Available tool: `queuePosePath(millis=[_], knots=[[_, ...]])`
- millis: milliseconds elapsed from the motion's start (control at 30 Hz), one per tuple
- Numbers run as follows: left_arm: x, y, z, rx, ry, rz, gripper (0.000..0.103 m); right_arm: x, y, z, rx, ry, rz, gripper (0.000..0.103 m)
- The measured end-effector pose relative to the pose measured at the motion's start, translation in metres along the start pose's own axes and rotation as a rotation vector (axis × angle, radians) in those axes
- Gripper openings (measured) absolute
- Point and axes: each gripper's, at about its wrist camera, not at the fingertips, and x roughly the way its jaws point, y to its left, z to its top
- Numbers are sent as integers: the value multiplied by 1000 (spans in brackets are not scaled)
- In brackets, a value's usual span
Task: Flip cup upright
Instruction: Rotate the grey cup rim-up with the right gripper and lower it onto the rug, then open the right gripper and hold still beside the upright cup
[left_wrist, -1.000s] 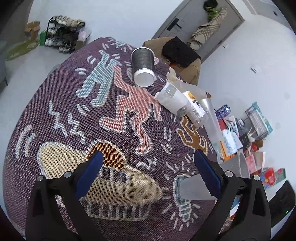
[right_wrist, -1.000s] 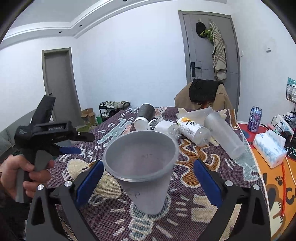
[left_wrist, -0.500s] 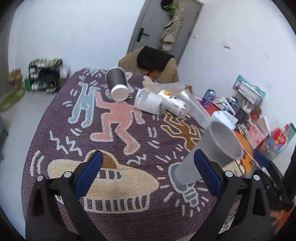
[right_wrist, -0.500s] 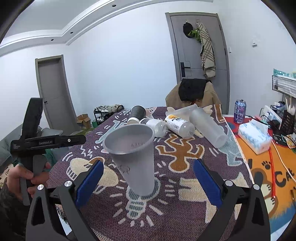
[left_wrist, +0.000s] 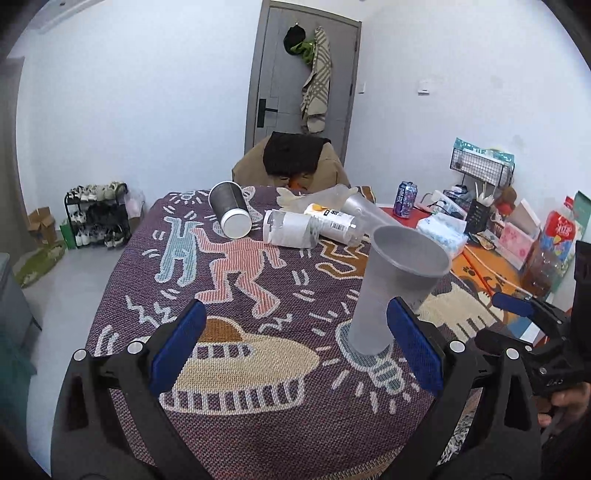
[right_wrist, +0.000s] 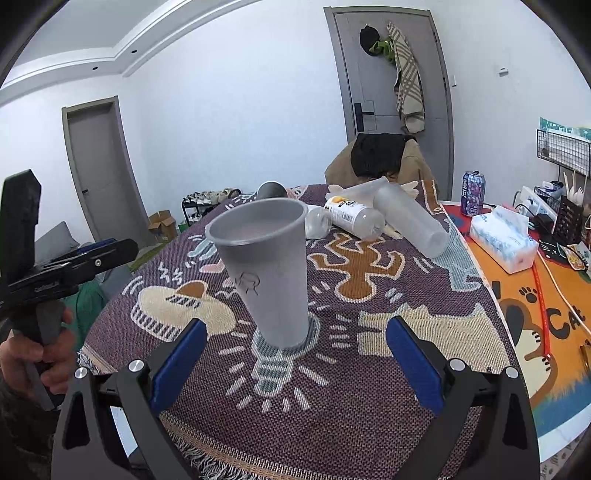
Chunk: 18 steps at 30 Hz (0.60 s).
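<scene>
A grey frosted plastic cup (right_wrist: 269, 273) stands upright, mouth up, on the light-bulb figure of the patterned purple tablecloth (right_wrist: 369, 376). It also shows in the left wrist view (left_wrist: 391, 291). My right gripper (right_wrist: 293, 365) is open and empty, just in front of the cup, not touching it. My left gripper (left_wrist: 293, 350) is open and empty, left of the cup; its right finger (left_wrist: 413, 350) is beside the cup's base.
At the table's far end lie a dark metal cup (left_wrist: 231, 212), a clear bottle (left_wrist: 291, 232), a labelled bottle (left_wrist: 332, 221) and a frosted tumbler (right_wrist: 410, 219). A tissue pack (right_wrist: 504, 243) and a can (right_wrist: 472, 192) sit right. A chair (left_wrist: 291, 162) stands behind.
The cup, tilted and close to my right gripper a second ago, now stands upright on the cloth. Both grippers have pulled back and levelled, staying open.
</scene>
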Motion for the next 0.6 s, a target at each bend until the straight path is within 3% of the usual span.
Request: queuePosePath(millis=[600], knots=[[-8,-5,-11,20,-35,39,97,4,1,-4,12,4,4,95]])
